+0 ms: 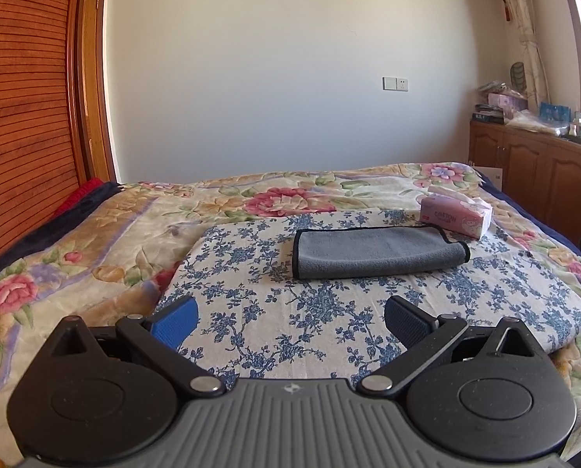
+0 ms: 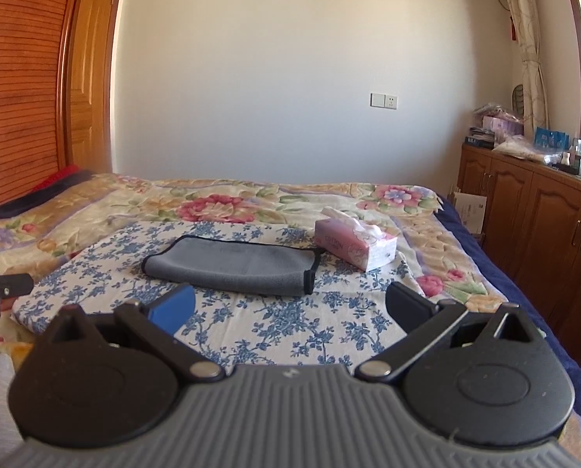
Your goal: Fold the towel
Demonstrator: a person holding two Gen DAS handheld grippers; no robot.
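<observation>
A grey towel (image 1: 378, 251) with black trim lies folded in a long strip on a blue-flowered white cloth (image 1: 310, 312) on the bed. It also shows in the right wrist view (image 2: 235, 265). My left gripper (image 1: 290, 321) is open and empty, held back from the towel's near edge. My right gripper (image 2: 290, 310) is open and empty, just short of the towel's near edge. Part of the left gripper (image 2: 1, 292) shows at the left edge of the right wrist view.
A pink tissue box (image 1: 456, 214) stands right of the towel, close to its right end, also seen in the right wrist view (image 2: 354, 245). A flowered blanket (image 1: 95, 234) covers the bed. Wooden cabinets (image 2: 532, 210) stand at the right, a wooden headboard (image 1: 21, 117) at the left.
</observation>
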